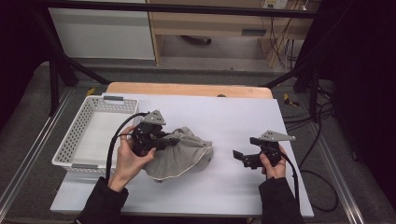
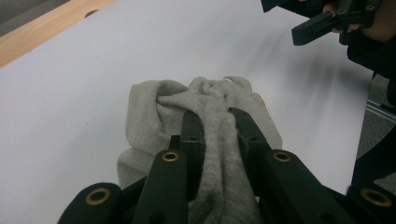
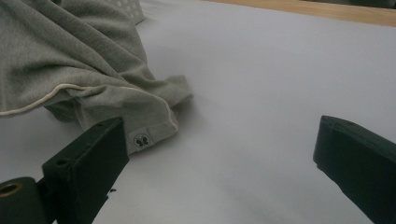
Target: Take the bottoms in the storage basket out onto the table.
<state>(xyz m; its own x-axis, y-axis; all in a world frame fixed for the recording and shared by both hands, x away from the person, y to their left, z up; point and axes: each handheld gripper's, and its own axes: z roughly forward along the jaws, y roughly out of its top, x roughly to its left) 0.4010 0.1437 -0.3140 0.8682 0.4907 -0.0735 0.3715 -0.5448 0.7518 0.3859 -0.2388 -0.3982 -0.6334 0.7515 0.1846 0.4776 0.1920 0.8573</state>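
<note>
Grey knit cloth pinched in the left gripper, right gripper waiting with jaws spread.

Black fingers of the left gripper are clamped tight on a bunched fold of the grey garment, which lies crumpled on the white table cover, near its middle and just right of the basket. The right gripper hovers well apart to the right, jaws wide with nothing between them, pointing toward the garment's hem and its small label. The grip takes only a ridge of soft knit, so I judge that a quick lift could let it slip out or drag the rest along unevenly. A white perforated basket stands just left of the cloth; a trailing edge could catch on its near rim. Cables trail off the table to the right.
</note>
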